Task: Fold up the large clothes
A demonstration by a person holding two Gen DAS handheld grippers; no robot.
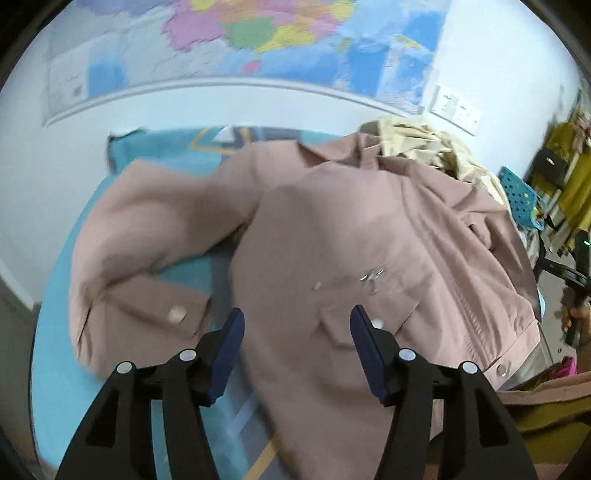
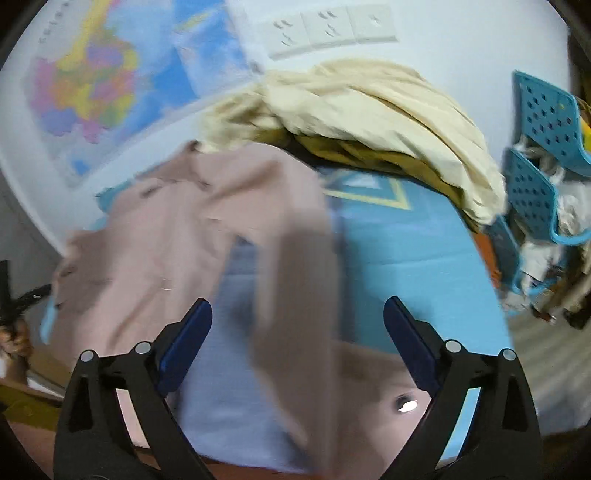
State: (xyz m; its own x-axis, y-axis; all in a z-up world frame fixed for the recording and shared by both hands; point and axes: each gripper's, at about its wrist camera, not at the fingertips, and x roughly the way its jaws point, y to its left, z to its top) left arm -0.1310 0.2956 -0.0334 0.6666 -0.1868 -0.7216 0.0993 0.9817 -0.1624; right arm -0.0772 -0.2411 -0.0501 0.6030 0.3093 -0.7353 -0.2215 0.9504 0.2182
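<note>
A dusty-pink jacket [image 1: 332,236] with snap buttons lies spread on a blue mat [image 1: 59,332], one sleeve [image 1: 122,236] bent out to the left. My left gripper [image 1: 295,332] is open and empty just above the jacket's lower front, near a pocket flap. In the right wrist view the jacket [image 2: 177,243] lies at the left and its sleeve [image 2: 299,295] runs down toward me, blurred. My right gripper [image 2: 297,332] is open wide with the sleeve between its fingers; contact cannot be told.
A pile of cream and mustard clothes [image 2: 369,110] sits at the mat's far right. Blue perforated baskets [image 2: 535,166] stand at the right. A wall map [image 1: 240,40] and wall sockets [image 2: 328,29] are behind. The mat [image 2: 413,258] shows bare blue at the right.
</note>
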